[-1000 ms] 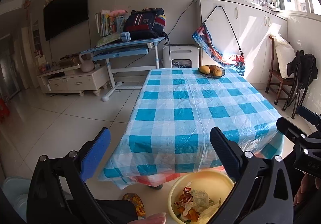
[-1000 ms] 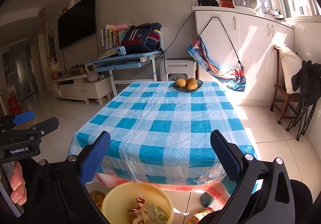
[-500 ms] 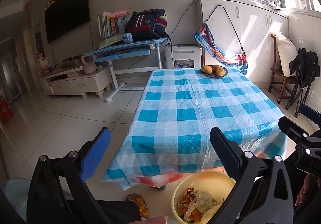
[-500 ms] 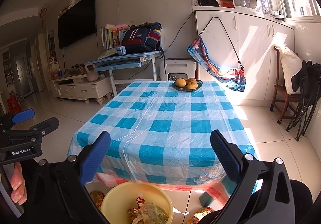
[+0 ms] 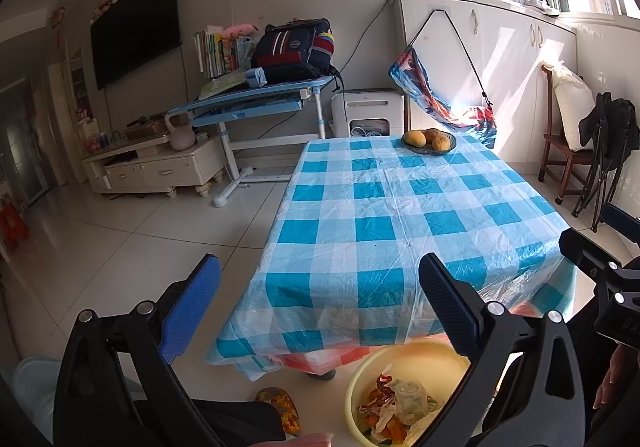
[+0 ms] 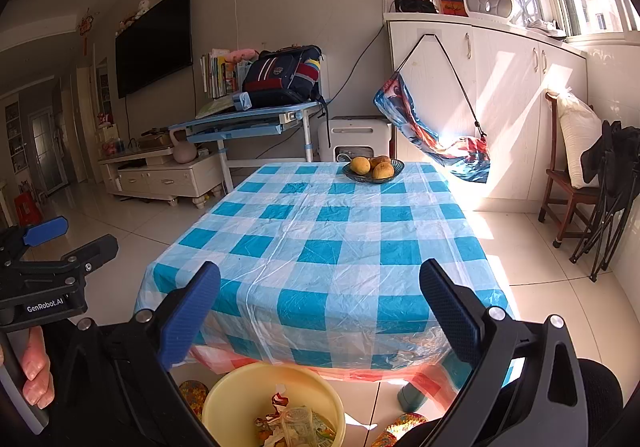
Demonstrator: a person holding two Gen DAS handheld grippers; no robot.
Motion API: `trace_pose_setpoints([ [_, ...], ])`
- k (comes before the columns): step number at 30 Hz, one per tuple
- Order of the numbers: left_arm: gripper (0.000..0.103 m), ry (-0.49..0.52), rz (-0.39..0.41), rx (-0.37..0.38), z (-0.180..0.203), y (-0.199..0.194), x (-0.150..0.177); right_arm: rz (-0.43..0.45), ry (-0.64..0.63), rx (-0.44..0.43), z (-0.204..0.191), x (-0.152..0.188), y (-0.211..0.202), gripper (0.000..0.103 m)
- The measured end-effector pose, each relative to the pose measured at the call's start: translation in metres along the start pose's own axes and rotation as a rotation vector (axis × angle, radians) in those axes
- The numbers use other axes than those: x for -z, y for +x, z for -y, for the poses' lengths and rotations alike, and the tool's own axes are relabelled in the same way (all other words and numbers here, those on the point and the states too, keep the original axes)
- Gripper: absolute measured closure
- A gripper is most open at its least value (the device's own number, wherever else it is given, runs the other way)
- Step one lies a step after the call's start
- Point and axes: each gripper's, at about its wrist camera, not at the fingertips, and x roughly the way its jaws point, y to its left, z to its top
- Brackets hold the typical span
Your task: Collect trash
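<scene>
Left wrist view looks past the left tool (image 5: 320,287), whose two fingers stand wide apart with nothing between them, over a worktop (image 5: 400,215) covered in a blue and white checked plastic cloth. On the floor just below the near edge of the worktop sits a yellow basin (image 5: 362,379), and the trash (image 5: 400,407) lies inside it: crumpled wrappers, orange scraps and a clear plastic cup. A patterned slipper (image 5: 280,403) rests on the tiles just left of the basin. At the far end of the worktop a dark bowl of fruit (image 5: 430,141) holds three yellow-brown pieces. The right tool (image 5: 600,267) shows at the right edge of this view, held beside the worktop's near right corner.

Right wrist view shows the right tool (image 6: 320,287) likewise spread wide and holding nothing, with the yellow basin (image 6: 224,395) and its trash (image 6: 296,423) low between its fingers. The left tool (image 6: 56,259) appears at the left edge, gripped by a hand (image 6: 36,371). Beyond the worktop (image 6: 328,239) stand a blue desk (image 6: 248,123) carrying a dark backpack (image 6: 284,75), and a wooden chair (image 6: 568,183) by the right wall.
</scene>
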Motion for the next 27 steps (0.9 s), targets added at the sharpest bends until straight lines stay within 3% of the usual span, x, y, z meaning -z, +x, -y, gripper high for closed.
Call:
trace_pose_setpoints([
  [12,0.007,0.001,-0.003,0.000,0.003,0.000,0.000,0.000,-0.001,0.000,0.000,0.000,0.000,0.008],
  [19,0.007,-0.009,-0.042,0.016,-0.004,0.005,0.004,-0.001,-0.002,0.000,0.000,0.000,0.000,0.008],
  [24,0.007,-0.033,-0.043,0.048,-0.012,0.004,0.006,-0.001,-0.001,0.000,0.000,0.000,0.000,0.008],
  [27,0.007,-0.102,0.016,0.109,-0.021,-0.003,0.011,-0.001,-0.001,0.000,0.000,0.000,0.000,0.008],
])
